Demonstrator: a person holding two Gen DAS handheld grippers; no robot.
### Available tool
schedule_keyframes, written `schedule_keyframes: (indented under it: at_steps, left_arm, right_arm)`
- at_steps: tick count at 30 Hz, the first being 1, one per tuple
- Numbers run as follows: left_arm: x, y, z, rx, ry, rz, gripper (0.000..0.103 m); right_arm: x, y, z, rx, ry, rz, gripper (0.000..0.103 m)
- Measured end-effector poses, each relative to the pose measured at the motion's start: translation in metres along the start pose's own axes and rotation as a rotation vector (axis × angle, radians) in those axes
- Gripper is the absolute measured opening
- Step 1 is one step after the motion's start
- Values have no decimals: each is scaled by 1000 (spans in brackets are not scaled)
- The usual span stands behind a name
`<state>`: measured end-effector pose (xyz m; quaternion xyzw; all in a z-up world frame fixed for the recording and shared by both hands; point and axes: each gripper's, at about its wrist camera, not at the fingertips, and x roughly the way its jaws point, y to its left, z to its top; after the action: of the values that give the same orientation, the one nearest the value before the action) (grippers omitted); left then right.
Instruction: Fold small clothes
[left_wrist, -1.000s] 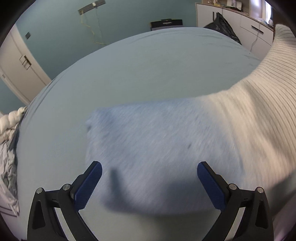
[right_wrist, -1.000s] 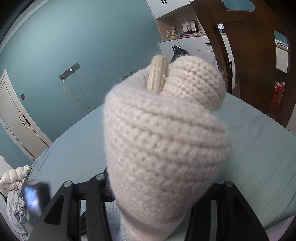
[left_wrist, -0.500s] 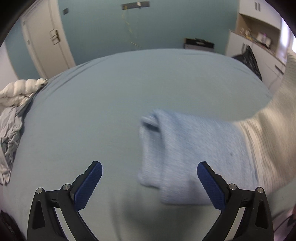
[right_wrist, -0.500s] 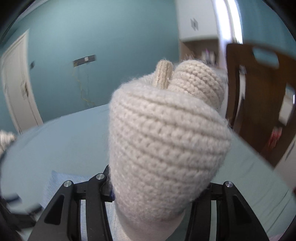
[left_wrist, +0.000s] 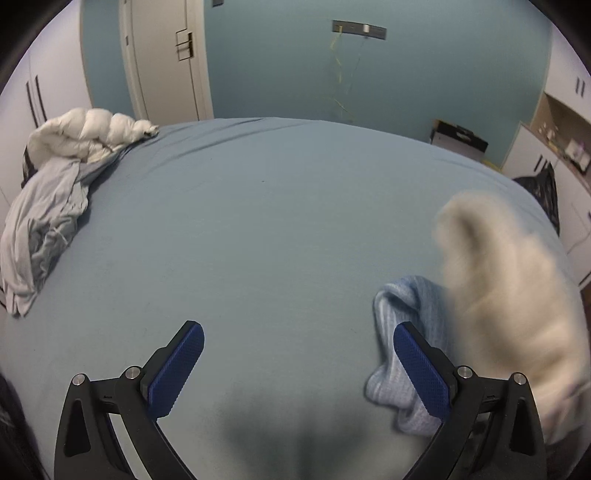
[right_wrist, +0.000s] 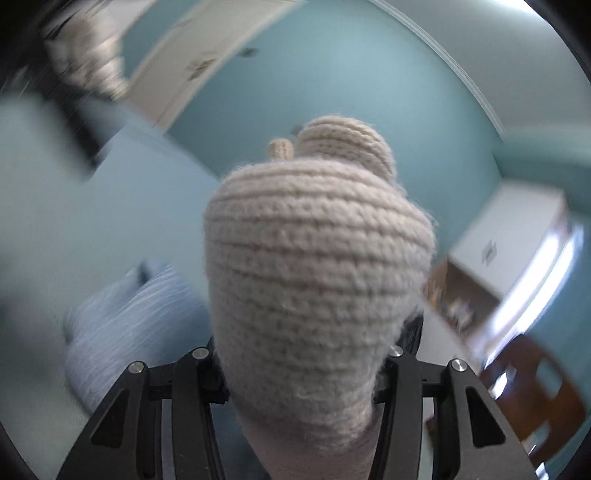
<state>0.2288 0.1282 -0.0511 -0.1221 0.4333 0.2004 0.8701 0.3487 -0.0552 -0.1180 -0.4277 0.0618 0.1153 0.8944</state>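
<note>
- Left gripper (left_wrist: 297, 363): jaws wide, nothing between, over bed sheet (left_wrist: 258, 229).
- Right gripper (right_wrist: 299, 373): clamped on cream knit item (right_wrist: 314, 280).
- Blue garment (left_wrist: 402, 339): crumpled on sheet, beside left gripper's right finger, under the knit.
- Risk: knit drags blue garment w/ it, undoing folds.

A bed covered in a smooth pale blue sheet (left_wrist: 258, 229) fills most of the left wrist view, bulging toward the camera. At the left edge of the frame, a crumpled heap of pale grey-blue fabric (left_wrist: 40, 229) lies on the sheet, with a puffy white quilted item (left_wrist: 88, 133) bunched just above it, touching the heap. At the lower right, a folded light blue knitted garment (left_wrist: 402, 317) rests on the sheet, its right side hidden behind a blurred cream knit.
</note>
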Motion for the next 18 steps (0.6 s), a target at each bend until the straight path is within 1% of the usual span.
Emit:
schedule_keyframes:
  at_steps: [1, 2, 3, 4, 5, 6, 7, 9, 10, 12, 13, 14, 15, 16, 17, 18]
  left_arm:
    - [-1, 1, 0, -1, -3, -5, 103]
    - [-3, 2, 2, 1, -8, -8, 103]
    - [-4, 2, 3, 4, -14, -8, 103]
    - [-7, 3, 2, 9, -20, -8, 103]
    - [-8, 2, 3, 15, -25, -11, 103]
    - [-9, 4, 4, 18, -27, -14, 103]
    - [-10, 4, 5, 22, -29, -19, 103]
    - [-12, 2, 4, 23, -38, -20, 103]
    - [-13, 1, 3, 24, -40, -23, 103]
    - [-12, -1, 3, 28, -34, -37, 103]
    - [-11, -2, 3, 31, -30, -42, 103]
    - [-12, -3, 2, 32, -30, -44, 103]
    - [-13, -4, 2, 34, -30, -45, 103]
    - [-14, -6, 1, 39, -32, -46, 103]
    - [-14, -8, 1, 43, -34, -49, 103]
    - [-15, -10, 1, 48, -37, -50, 103]
  right_arm:
    - [-1, 26, -5, -103, -22, -3, 46]
    - [-1, 41, -10, -163, -31, -2, 46]
    - [-1, 65, -20, -266, -40, 0, 46]
    - [-4, 84, -30, -350, -70, -32, 46]
    - [-9, 100, -40, -421, -123, -95, 46]
    - [-12, 105, -44, -450, -145, -124, 47]
    - [-14, 106, -46, -462, -155, -136, 47]
    - [-13, 100, -46, -460, -140, -132, 50]
    - [-13, 95, -45, -455, -137, -130, 53]
    - [-18, 90, -45, -464, -147, -132, 63]
    - [-23, 84, -46, -472, -154, -122, 71]
    - [-32, 85, -44, -460, -155, -100, 79]
    - [-40, 75, -43, -418, -149, -45, 83]
    - [-49, 64, -41, -361, -144, 6, 92]
    - [-54, 47, -40, -272, -138, 67, 97]
    - [-58, 33, -41, -211, -133, 99, 98]
